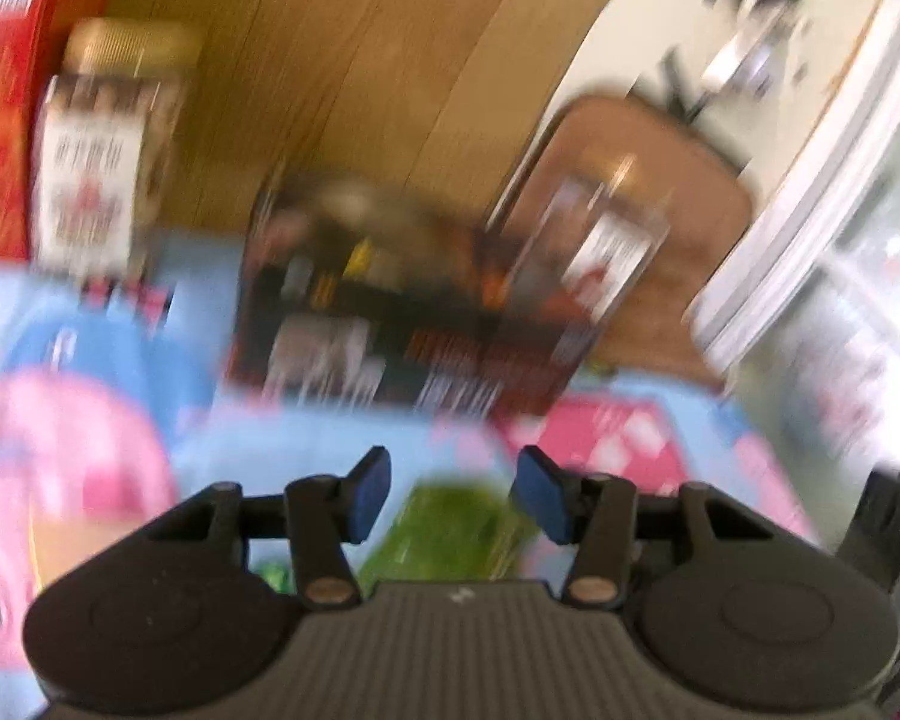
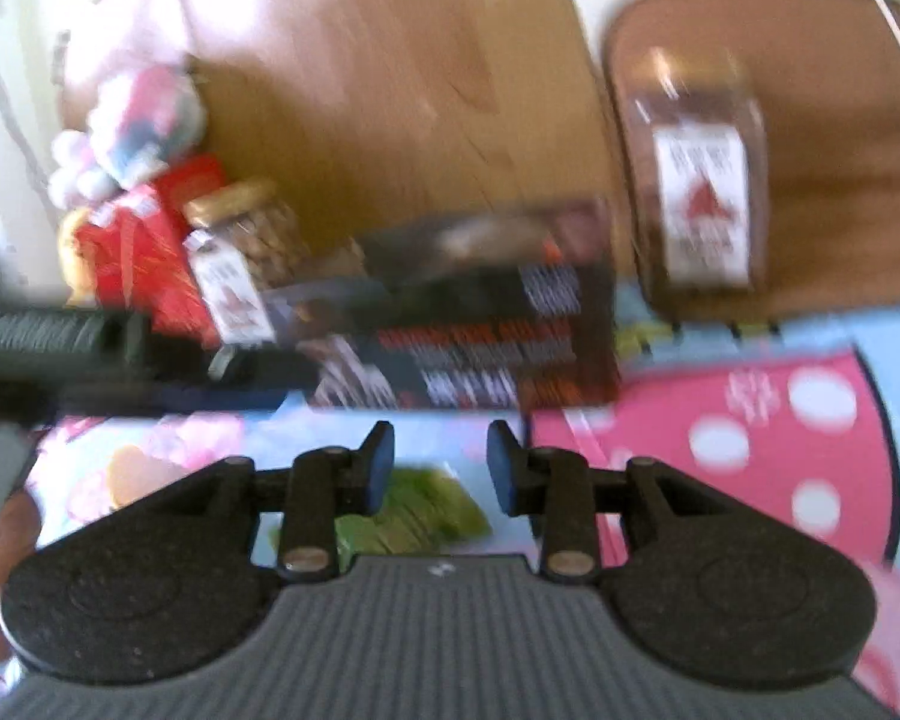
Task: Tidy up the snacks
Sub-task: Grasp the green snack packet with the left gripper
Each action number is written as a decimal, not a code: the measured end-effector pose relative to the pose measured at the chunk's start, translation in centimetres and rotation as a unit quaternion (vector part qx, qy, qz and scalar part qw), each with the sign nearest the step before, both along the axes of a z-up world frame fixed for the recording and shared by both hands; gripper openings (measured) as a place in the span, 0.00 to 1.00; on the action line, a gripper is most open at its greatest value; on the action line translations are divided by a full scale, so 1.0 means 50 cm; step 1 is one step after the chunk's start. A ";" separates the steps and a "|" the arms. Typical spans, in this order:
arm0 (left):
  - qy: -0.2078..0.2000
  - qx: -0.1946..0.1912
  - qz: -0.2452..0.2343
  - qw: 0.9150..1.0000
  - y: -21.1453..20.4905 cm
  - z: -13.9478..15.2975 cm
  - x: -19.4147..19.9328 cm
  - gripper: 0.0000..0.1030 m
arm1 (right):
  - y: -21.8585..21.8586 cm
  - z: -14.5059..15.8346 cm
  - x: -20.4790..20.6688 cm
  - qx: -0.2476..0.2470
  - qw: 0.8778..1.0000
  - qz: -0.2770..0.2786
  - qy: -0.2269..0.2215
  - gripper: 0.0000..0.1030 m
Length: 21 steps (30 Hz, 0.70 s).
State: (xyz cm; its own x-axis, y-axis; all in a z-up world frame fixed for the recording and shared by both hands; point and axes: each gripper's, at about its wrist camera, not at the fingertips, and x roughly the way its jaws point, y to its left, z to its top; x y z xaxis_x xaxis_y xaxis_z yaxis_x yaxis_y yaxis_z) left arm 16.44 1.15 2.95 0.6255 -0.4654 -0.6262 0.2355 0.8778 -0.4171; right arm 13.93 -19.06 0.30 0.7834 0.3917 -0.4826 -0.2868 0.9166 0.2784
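Nearest both lenses, a crinkled green snack packet [image 1: 450, 531] [image 2: 414, 516] lies on a pale-blue cartoon-print mat with pink polka-dot patches [image 1: 306, 444] [image 2: 750, 420], showing at 6 o'clock between blue-padded fingertips in each view. Both pictures are smeared by motion blur, so no lettering can be read. Above the packet, the left gripper [image 1: 456, 492] has its jaws spread wide with nothing between the pads; whether they touch the packet cannot be told. Likewise the right gripper [image 2: 441, 465] stands parted, a little narrower, holding nothing. Just beyond the fingers, toward 12 o'clock, a dark rectangular snack box with red and white print [image 1: 402, 312] [image 2: 480, 330] rests at the far edge of the mat. At 10 o'clock in the left wrist view stands a clear jar with a gold lid and white label [image 1: 108, 150] [image 2: 240, 252], beside a red carton [image 1: 6, 120] [image 2: 144, 252]. Toward 2 o'clock a second clear jar of brown contents with a white label [image 1: 600, 252] [image 2: 702, 180] sits on a brown tray with rounded corners [image 1: 690, 192] [image 2: 840, 150]. All of this sits on a wooden tabletop [image 1: 360, 60] [image 2: 390, 90]. At 9 o'clock in the right wrist view, the body of the left gripper crosses the frame's edge.
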 end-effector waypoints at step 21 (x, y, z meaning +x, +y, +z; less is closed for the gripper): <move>0.069 -0.043 -0.176 0.981 -0.231 -0.031 -0.139 0.45 | -0.259 -0.055 -0.269 0.155 0.982 -0.088 0.059 0.27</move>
